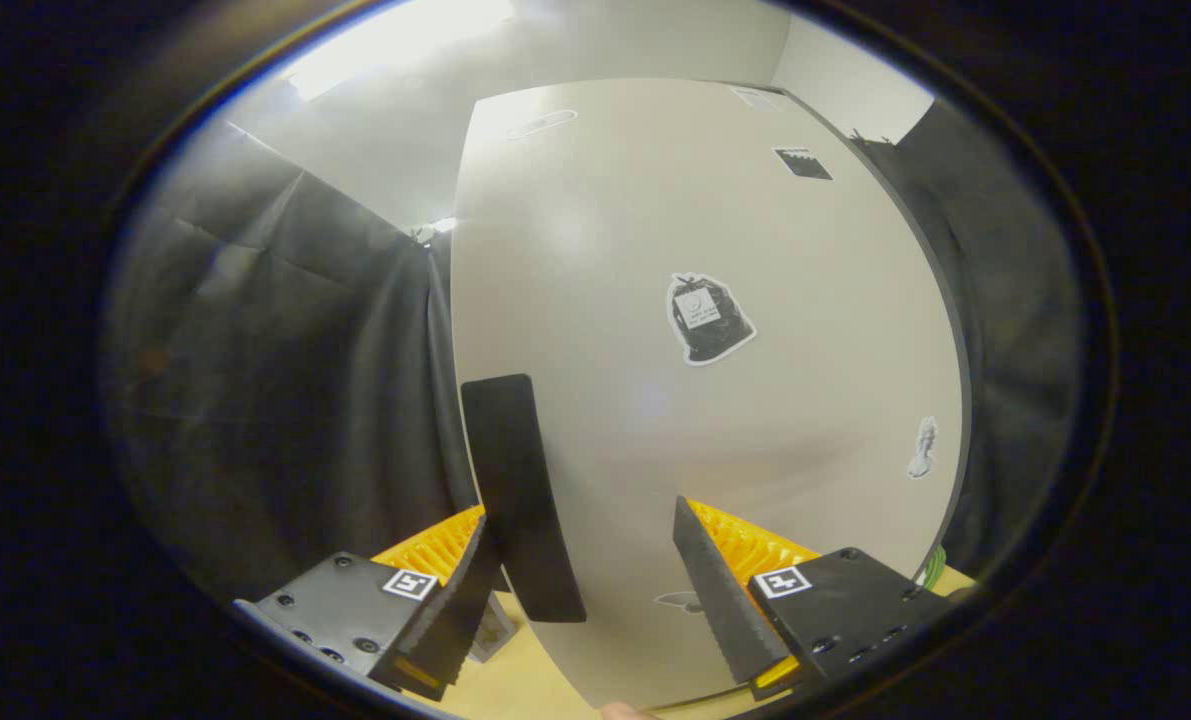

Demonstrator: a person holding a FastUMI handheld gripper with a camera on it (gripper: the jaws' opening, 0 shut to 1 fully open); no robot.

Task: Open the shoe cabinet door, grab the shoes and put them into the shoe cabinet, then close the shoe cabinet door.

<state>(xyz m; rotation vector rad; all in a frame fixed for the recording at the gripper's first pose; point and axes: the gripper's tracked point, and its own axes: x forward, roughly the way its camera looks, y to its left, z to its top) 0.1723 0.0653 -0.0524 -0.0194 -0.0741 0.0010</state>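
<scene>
Dark cloth (285,400) hangs in folds along the booth's wall, with a pale ceiling and a bright light above it, and right in front of the gripper (595,590) stands the shoe cabinet door (715,230) — a broad, smooth, off-white panel with a thin dark edge running down its far side. A long black handle (520,500) sits upright along the door's near edge, beside the cloth. The fingers (720,590) are spread wide and grip nothing: one finger lies just outside the handle, close against its lower part, though whether it actually touches is hard to tell, while the other finger rests out in front of the bare door face, well apart from the handle. So the handle stands between the two fingers, hard over toward one of them. Several stickers dot the door — a dark bag-shaped sticker (707,318) near the middle beyond the fingers, a small dark square sticker (803,163) higher up, and a little pale figure sticker (922,447) near the far edge. Below the door and under the fingers runs a light wooden desk (500,690), and something green (933,565) peeks out past the door's lower far corner.
</scene>
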